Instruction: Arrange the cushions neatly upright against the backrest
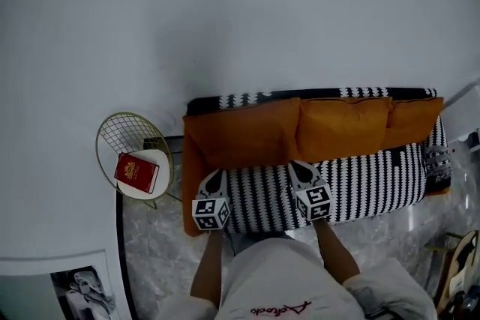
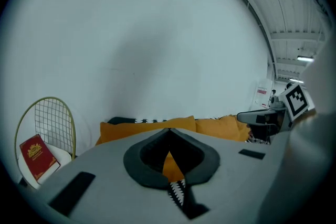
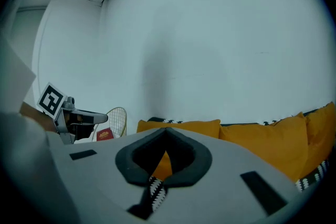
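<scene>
Left gripper [image 1: 214, 176] and right gripper [image 1: 304, 170] are held over the sofa [image 1: 192, 168] seat, both closed and empty.
Only the head view shows all three orange cushions [image 1: 343, 127]. They stand upright against the backrest [image 1: 247, 99], and the row's long axis runs left to right, faces toward the person. Only the two gripper views show the jaws meeting tip to tip with nothing between them.
</scene>
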`<action>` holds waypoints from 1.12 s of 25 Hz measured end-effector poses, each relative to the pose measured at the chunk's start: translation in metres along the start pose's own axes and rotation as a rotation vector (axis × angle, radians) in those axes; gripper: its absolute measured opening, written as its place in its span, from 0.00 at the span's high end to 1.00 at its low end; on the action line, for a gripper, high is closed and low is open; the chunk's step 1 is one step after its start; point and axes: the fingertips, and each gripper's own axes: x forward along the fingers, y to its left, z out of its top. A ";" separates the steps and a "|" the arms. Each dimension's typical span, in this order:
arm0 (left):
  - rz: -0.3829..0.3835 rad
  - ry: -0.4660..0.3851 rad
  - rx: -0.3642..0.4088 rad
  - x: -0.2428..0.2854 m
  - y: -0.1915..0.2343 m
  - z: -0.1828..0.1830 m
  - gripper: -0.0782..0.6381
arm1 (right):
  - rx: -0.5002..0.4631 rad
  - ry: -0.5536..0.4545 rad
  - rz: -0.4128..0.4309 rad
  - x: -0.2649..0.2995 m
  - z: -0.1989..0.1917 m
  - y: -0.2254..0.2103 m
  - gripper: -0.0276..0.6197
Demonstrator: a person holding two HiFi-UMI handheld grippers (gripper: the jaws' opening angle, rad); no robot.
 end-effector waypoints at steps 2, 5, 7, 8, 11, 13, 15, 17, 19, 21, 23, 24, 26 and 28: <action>-0.007 -0.012 0.012 -0.006 -0.014 0.006 0.85 | 0.005 -0.023 0.014 -0.008 0.010 0.002 0.92; -0.021 -0.033 0.044 -0.015 -0.036 0.013 0.85 | 0.017 -0.062 0.038 -0.022 0.021 0.004 0.92; -0.028 -0.050 0.048 -0.018 -0.044 0.017 0.85 | 0.014 -0.081 0.046 -0.026 0.027 0.006 0.92; -0.032 -0.054 0.053 -0.019 -0.048 0.018 0.85 | 0.013 -0.088 0.046 -0.028 0.030 0.006 0.92; -0.047 -0.055 0.062 -0.024 -0.057 0.019 0.85 | 0.010 -0.094 0.039 -0.038 0.033 0.009 0.92; -0.061 -0.057 0.066 -0.028 -0.061 0.021 0.85 | 0.000 -0.092 0.035 -0.045 0.033 0.013 0.92; -0.074 -0.064 0.072 -0.030 -0.065 0.024 0.85 | -0.013 -0.089 0.030 -0.050 0.034 0.016 0.92; -0.086 -0.070 0.078 -0.034 -0.067 0.023 0.85 | -0.018 -0.088 0.021 -0.056 0.032 0.021 0.92; -0.103 -0.078 0.081 -0.044 -0.072 0.020 0.85 | -0.022 -0.087 0.010 -0.065 0.029 0.028 0.92; -0.121 -0.087 0.083 -0.057 -0.077 0.016 0.85 | -0.028 -0.085 -0.002 -0.075 0.024 0.039 0.92; -0.137 -0.090 0.081 -0.074 -0.076 0.009 0.85 | -0.031 -0.082 -0.013 -0.085 0.020 0.055 0.92; -0.144 -0.088 0.079 -0.084 -0.075 0.004 0.85 | -0.031 -0.080 -0.018 -0.091 0.016 0.066 0.92; -0.159 -0.089 0.081 -0.105 -0.073 -0.005 0.85 | -0.028 -0.081 -0.025 -0.104 0.007 0.088 0.92; -0.173 -0.095 0.087 -0.125 -0.073 -0.013 0.85 | -0.022 -0.086 -0.036 -0.120 -0.002 0.108 0.92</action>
